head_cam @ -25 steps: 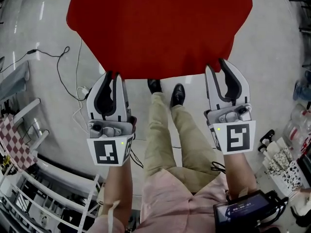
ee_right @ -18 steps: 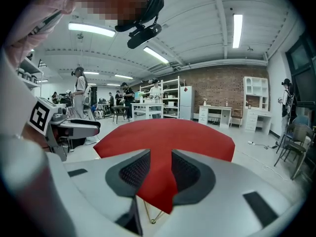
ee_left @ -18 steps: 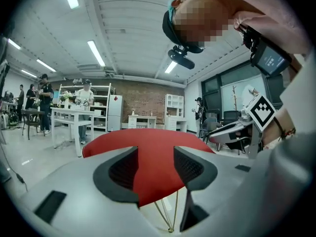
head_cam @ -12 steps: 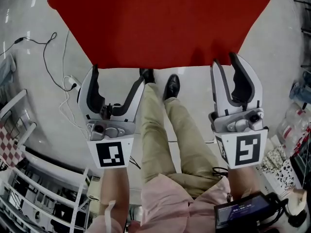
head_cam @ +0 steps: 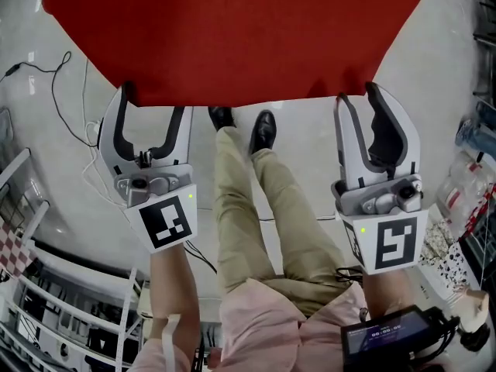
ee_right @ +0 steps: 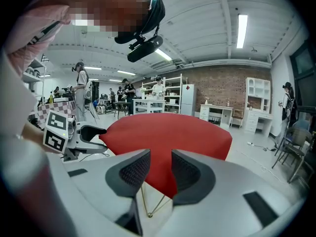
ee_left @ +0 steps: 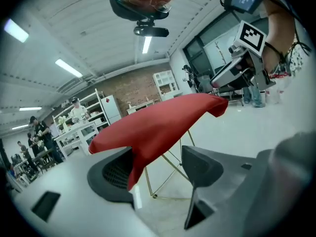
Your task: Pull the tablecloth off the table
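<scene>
Opening just now, left tongs (head_cam: pixel 153 103) gape around the tablecloth (head_cam: pixel 232 37) hem; right tongs (head_cam: pixel 356 98) seem ajar too. Clamp both, then pull.

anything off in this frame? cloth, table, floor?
Nothing spilled or damaged. The red tablecloth lies unevenly on the table: in the left gripper view one corner droops low while its far end is bunched. Loose cable trails across the floor at the head view's left.
</scene>
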`<action>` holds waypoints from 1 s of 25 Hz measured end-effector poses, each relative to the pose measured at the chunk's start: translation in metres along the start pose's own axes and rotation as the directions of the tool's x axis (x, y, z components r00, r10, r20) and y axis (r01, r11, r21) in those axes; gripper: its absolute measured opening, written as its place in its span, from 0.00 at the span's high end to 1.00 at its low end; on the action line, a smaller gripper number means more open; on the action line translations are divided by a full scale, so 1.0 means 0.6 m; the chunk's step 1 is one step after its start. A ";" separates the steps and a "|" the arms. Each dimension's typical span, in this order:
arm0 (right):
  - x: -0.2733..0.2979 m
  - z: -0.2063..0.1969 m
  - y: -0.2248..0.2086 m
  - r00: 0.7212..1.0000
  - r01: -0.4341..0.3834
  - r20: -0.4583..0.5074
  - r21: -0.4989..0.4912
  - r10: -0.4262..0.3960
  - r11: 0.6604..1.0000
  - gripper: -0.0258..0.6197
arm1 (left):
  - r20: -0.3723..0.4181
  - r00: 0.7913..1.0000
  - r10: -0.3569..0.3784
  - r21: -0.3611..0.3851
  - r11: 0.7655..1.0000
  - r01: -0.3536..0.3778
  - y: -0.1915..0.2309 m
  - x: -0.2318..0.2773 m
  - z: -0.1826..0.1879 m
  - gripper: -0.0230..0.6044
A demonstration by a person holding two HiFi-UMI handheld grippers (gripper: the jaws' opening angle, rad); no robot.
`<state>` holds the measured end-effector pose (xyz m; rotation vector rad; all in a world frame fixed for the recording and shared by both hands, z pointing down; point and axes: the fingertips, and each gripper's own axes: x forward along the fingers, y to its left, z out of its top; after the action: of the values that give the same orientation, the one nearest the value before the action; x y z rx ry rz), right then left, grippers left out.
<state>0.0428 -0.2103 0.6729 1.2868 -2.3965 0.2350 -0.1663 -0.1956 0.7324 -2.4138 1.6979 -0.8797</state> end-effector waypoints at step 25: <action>0.034 0.117 0.012 0.996 0.046 0.069 0.064 -0.050 0.997 0.64 | 0.087 0.983 -0.161 -0.160 0.972 0.174 0.133 0.012 0.264 0.90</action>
<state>0.0077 -0.2452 0.6185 1.4007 -2.4314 0.2559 -0.1561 -0.2752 0.5744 -2.6966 1.6220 -0.6787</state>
